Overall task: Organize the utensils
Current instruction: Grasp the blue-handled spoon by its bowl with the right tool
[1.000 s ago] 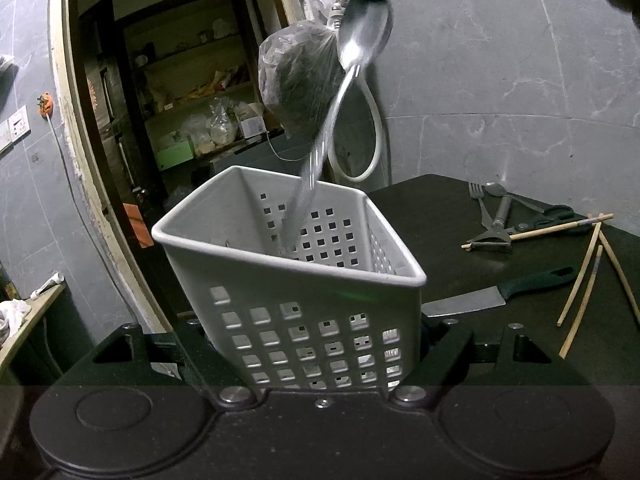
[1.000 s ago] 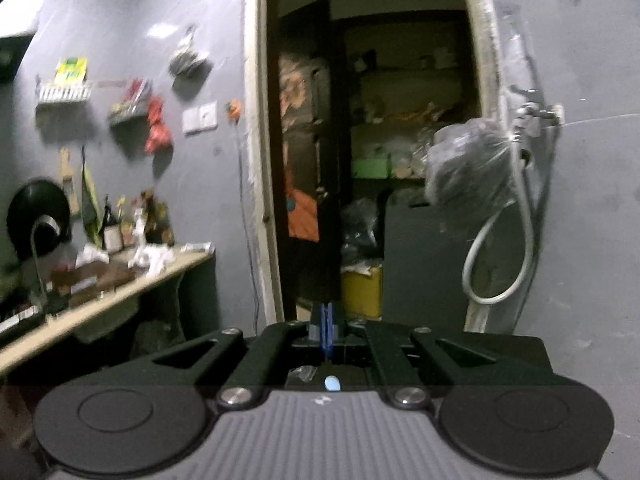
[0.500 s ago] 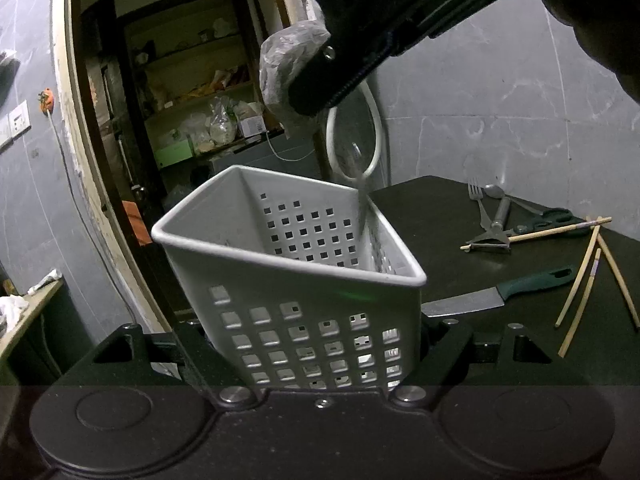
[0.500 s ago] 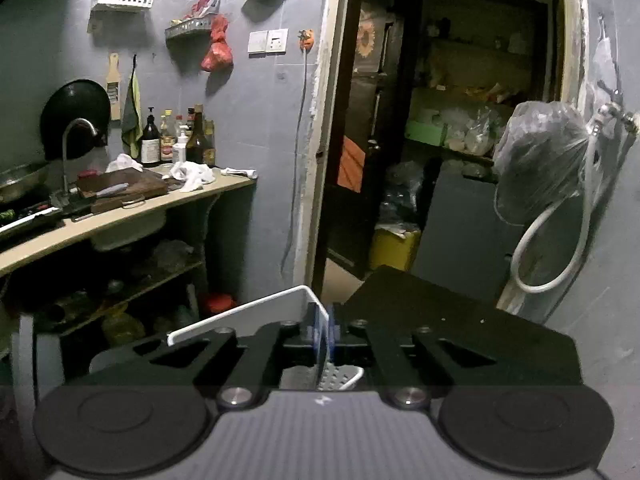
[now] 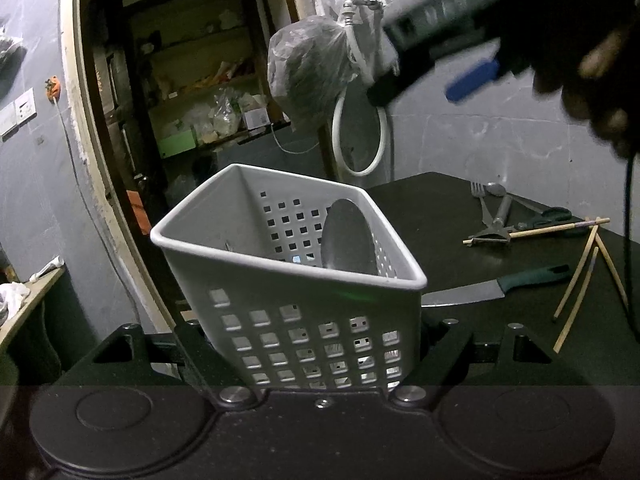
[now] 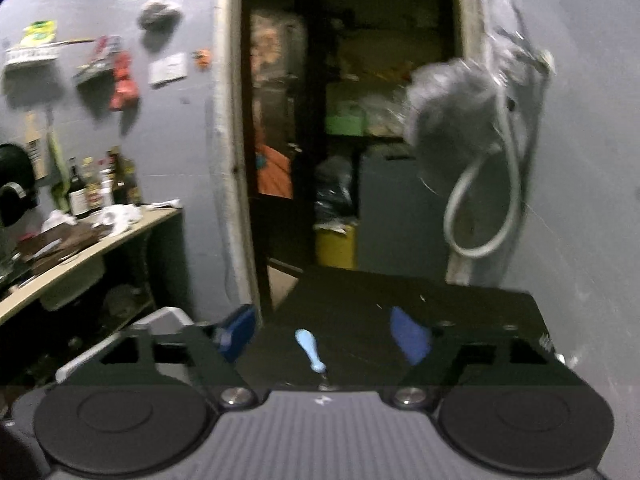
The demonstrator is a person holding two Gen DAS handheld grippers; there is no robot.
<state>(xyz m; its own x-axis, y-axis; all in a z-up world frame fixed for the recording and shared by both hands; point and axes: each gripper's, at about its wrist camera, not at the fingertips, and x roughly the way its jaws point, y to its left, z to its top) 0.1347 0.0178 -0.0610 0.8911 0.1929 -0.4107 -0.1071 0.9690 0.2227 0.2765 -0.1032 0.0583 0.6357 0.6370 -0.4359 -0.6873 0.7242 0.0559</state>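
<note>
My left gripper (image 5: 320, 344) is shut on a white perforated utensil basket (image 5: 280, 288), holding it tilted above the edge of the dark table (image 5: 432, 216). A metal spoon (image 5: 348, 240) lies inside the basket, its bowl up against the far wall. In the left wrist view my right gripper (image 5: 428, 84) hangs blurred above and to the right of the basket, in a person's hand. Its jaws are opening, and in the right wrist view the blue pads (image 6: 408, 340) stand wide apart with nothing between them. The basket's rim (image 6: 160, 320) shows at lower left there.
On the table to the right lie a green-handled knife (image 5: 500, 288), several wooden chopsticks (image 5: 580, 280), a fork (image 5: 480, 200), another spoon (image 5: 496, 190), a peeler (image 5: 496, 228) and scissors (image 5: 552, 216). A bagged tap with hose (image 5: 312, 76) hangs on the wall. A doorway (image 5: 180, 100) opens behind.
A second ago the right gripper held the spoon upright over the basket. The spoon now lies in the basket, the right jaws have spread apart, and that gripper has drawn off to the upper right.
</note>
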